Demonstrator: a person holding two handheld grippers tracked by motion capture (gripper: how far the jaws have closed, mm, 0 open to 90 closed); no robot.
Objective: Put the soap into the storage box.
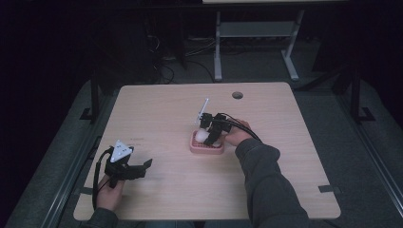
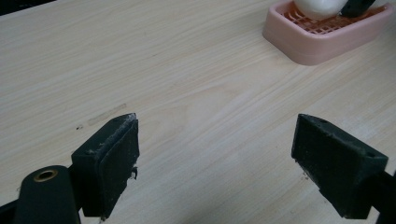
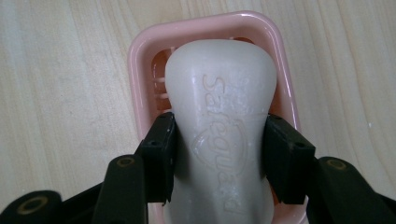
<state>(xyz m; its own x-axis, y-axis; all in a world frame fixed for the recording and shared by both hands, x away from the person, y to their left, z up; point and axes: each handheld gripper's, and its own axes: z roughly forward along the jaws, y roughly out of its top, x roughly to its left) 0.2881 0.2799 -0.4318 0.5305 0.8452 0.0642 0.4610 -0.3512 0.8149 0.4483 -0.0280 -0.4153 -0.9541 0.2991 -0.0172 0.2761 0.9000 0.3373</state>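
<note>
A white bar of soap (image 3: pixel 219 116) with embossed lettering lies over a pink soap dish (image 3: pixel 140 70). My right gripper (image 3: pixel 218 156) is shut on the soap, one black pad against each of its sides. In the high view the right gripper (image 1: pixel 212 132) hangs over the dish (image 1: pixel 206 148) at the table's middle, with the soap (image 1: pixel 203 136) at its tip. My left gripper (image 1: pixel 142 166) rests near the table's front left, open and holding nothing. In its own view the left gripper (image 2: pixel 215 163) has wide-apart jaws over bare wood, with the dish (image 2: pixel 322 39) at the upper right.
The light wooden table (image 1: pixel 157 118) has a round cable hole (image 1: pixel 237 95) near its far edge. Behind it stand the white legs of another desk (image 1: pixel 217 47), with cables on the dark floor. A sleeved forearm (image 1: pixel 266 180) crosses the table's front right.
</note>
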